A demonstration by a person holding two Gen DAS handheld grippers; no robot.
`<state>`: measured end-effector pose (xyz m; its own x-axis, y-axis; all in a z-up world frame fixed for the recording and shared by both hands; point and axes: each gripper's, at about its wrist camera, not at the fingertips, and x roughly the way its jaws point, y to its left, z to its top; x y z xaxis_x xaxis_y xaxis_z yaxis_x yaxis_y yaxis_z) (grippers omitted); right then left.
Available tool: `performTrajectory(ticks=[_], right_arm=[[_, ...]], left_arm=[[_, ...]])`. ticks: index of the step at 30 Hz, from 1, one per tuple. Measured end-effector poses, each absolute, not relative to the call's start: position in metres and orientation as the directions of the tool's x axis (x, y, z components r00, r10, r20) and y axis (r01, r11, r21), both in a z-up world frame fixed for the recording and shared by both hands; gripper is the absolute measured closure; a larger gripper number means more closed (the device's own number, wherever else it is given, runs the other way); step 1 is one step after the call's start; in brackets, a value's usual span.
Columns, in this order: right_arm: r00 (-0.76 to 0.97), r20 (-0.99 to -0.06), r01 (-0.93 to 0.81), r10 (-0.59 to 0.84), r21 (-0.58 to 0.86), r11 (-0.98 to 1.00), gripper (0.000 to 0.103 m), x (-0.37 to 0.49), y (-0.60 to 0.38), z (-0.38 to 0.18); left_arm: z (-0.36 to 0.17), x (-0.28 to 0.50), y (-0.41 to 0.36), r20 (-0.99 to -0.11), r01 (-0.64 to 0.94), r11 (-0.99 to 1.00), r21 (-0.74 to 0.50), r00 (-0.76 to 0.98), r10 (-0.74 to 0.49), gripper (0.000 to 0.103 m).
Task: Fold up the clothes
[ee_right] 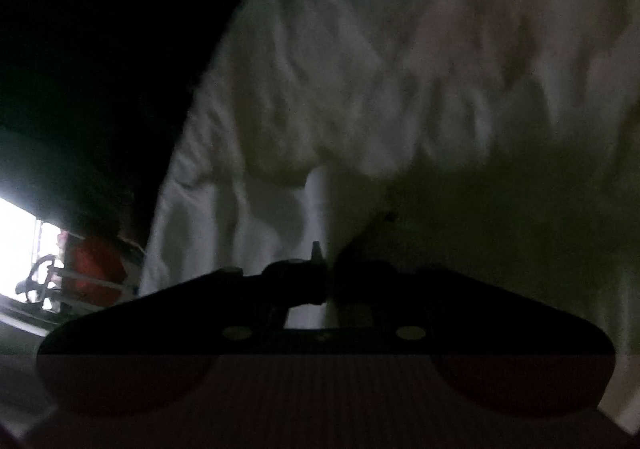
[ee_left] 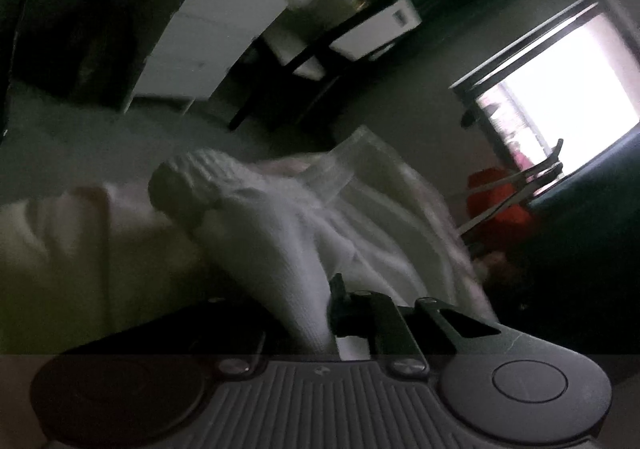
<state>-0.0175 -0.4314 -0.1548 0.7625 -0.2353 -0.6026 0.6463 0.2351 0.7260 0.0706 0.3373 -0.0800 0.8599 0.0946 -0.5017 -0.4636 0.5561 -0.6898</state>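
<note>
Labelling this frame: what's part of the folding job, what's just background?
Job:
white garment, pinched in both claws
left claw, shut on it
right claw, shut on it

Background:
window
white cabinet
orange thing by the window
dark table

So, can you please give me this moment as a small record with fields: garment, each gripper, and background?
garment: white knit garment, rumpled, ribbed cuff raised
left gripper: shut on a fold of the garment
right gripper: shut on white cloth; too dark to tell which part
background: bright window, white cabinet, something red
light: dim, blurred
</note>
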Motion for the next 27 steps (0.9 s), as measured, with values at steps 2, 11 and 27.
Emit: performTrajectory(ticks=[2, 11, 27], right_arm=[[0.779, -0.568, 0.627, -0.266, 0.728, 0.279, 0.097, -0.021, -0.427, -0.141], [0.802, -0.507, 0.597, -0.317, 0.660, 0.456, 0.097, 0.002, -0.422, -0.096], [0.764, -0.518, 0.633, -0.385, 0.482, 0.606, 0.097, 0.322, -0.447, -0.086]], left_arm=[[-0.069, 0.060, 0.338, -0.453, -0.430, 0.568, -0.702, 0.885, 0.110, 0.096], [-0.023, 0.065, 0.337, -0.341, -0.364, 0.613, -0.701, 0.926, 0.161, 0.096], [-0.010, 0.322, 0.289, -0.358, -0.438, 0.763, -0.475, 0.888, 0.288, 0.096]])
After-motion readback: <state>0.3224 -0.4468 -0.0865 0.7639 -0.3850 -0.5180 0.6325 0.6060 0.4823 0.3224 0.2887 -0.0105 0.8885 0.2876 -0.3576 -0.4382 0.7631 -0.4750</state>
